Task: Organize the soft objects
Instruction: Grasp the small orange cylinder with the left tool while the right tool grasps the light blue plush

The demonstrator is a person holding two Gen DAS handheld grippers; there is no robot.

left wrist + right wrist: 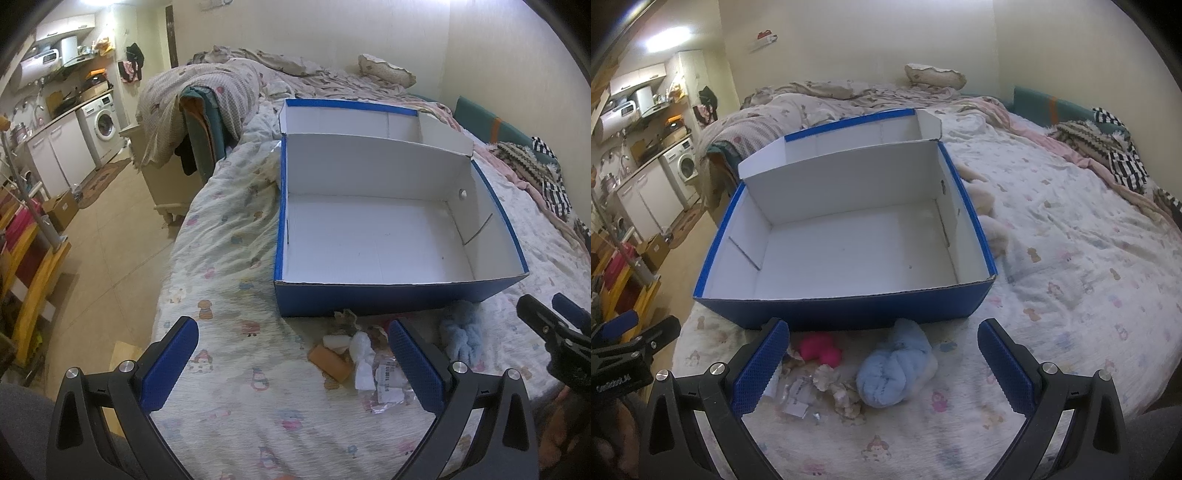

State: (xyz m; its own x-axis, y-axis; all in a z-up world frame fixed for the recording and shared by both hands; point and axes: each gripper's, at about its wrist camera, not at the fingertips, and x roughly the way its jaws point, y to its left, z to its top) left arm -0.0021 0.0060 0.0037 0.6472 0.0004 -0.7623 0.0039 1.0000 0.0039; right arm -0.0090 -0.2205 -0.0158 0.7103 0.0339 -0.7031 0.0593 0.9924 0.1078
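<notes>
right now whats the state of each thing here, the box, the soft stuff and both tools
blue box: lid flipped back, inside bare
light blue plush: lying on the bed in front of the box, not held
pink soft toy: on the bed by the box's front wall, not held
orange piece: on the bed, loose
cream plush: on the bed against the box's outer side
left tool: open, holding nothing
right tool: open, holding nothing

Blue box (846, 236) gapes open above; soft pile (849, 373) crowds its near wall
</notes>
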